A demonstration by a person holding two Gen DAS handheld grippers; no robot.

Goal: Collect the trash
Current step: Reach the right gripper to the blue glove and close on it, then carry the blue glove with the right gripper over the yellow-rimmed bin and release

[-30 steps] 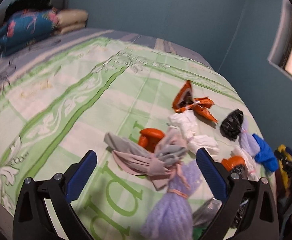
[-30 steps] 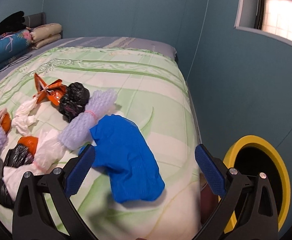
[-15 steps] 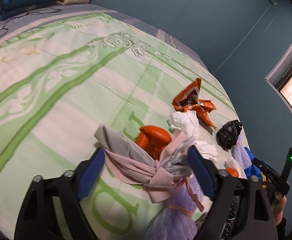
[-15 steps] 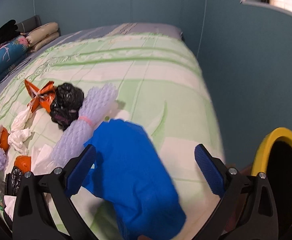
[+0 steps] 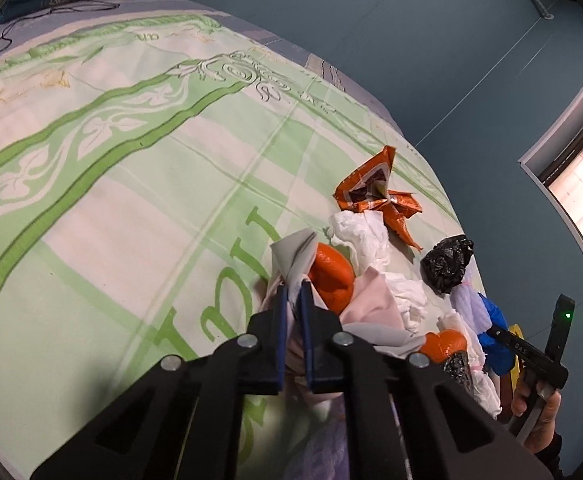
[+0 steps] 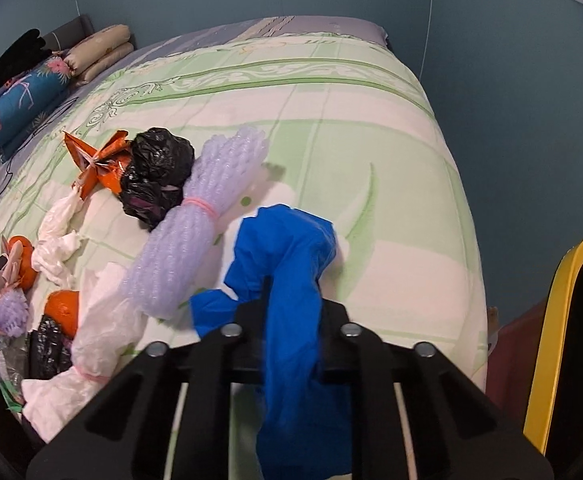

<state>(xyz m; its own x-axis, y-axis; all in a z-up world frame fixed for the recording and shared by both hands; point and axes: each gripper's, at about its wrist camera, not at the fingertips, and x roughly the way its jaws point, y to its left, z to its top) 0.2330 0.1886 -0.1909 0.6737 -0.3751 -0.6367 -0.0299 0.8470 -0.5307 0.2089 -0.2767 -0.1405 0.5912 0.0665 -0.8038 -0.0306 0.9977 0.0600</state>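
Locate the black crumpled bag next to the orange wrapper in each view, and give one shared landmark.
Left wrist: black bag at right of centre, below the orange wrapper.
Right wrist: black bag at upper left, right of the orange wrapper.
Shared landmark: the orange wrapper.

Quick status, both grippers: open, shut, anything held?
Left gripper: jaws just closed, pinching the grey-pink cloth bundle.
Right gripper: jaws just closed, clamped on the blue plastic bag.

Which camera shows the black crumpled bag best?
The right wrist view: the black crumpled bag lies large and unobstructed between the orange wrapper and the purple foam roll. The left wrist view shows it small, off to the right.
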